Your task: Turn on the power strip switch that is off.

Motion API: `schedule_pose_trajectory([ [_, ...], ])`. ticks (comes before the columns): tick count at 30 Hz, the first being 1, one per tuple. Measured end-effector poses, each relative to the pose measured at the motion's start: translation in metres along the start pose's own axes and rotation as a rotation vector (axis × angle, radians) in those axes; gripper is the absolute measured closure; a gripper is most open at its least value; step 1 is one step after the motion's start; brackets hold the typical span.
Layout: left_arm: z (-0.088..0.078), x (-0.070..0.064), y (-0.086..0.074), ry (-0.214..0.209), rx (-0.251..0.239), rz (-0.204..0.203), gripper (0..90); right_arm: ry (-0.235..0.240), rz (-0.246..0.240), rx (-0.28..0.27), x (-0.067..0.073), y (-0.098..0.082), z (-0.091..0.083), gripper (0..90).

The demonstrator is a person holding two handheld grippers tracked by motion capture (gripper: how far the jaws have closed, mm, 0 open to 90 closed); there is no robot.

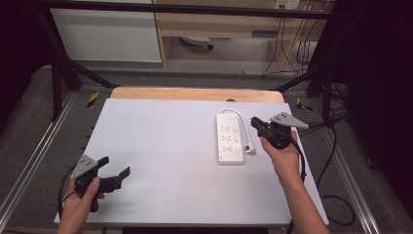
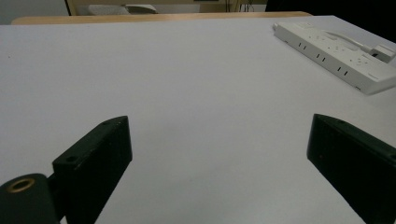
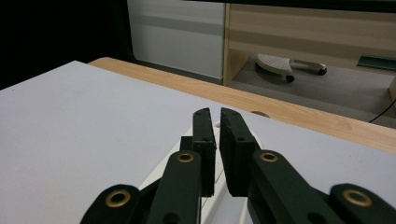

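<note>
A white power strip (image 1: 230, 139) lies on the right half of the white tabletop (image 1: 160, 161), with a white plug (image 1: 249, 146) against its right side. My right gripper (image 1: 254, 122) hovers just over the strip's right edge, jaws shut with nothing between them. In the right gripper view the jaws (image 3: 215, 114) stand almost touching above the strip (image 3: 161, 175). Near the front left corner, my left gripper (image 1: 116, 165) is open and empty. The left gripper view shows its wide-apart jaws (image 2: 219, 140) over bare table, with the strip (image 2: 336, 51) far off at the upper right.
A wooden table edge (image 1: 195, 93) runs along the far side. Metal frame rails (image 1: 336, 161) flank the table. Dark cables (image 1: 336, 200) trail over the floor at the right. A cabinet and shelf (image 1: 214, 29) stand beyond the table.
</note>
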State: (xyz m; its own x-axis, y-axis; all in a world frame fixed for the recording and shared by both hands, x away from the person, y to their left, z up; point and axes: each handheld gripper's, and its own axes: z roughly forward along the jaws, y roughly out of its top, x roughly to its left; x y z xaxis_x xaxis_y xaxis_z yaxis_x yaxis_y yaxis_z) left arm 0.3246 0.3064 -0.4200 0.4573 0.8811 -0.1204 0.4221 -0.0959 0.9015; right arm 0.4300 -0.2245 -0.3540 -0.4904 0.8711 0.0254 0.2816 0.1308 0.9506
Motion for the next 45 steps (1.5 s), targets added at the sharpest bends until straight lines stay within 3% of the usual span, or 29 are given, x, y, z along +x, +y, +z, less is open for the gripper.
schedule_pose_trajectory([
  [13, 0.0, 0.0, 0.0, -0.001, -0.001, 0.001, 6.5, 0.005, 0.025, 0.028, 0.004, -0.004, 0.02, 90.0],
  [26, 0.0, 0.0, 0.0, -0.001, 0.0, 0.003, 6.5, 0.019, -0.003, 0.089, 0.012, -0.01, 0.035, 90.0],
  [45, 0.0, 0.0, 0.0, 0.0, -0.002, -0.001, 6.5, 0.02, -0.008, 0.16, 0.014, -0.03, 0.041, 90.0],
])
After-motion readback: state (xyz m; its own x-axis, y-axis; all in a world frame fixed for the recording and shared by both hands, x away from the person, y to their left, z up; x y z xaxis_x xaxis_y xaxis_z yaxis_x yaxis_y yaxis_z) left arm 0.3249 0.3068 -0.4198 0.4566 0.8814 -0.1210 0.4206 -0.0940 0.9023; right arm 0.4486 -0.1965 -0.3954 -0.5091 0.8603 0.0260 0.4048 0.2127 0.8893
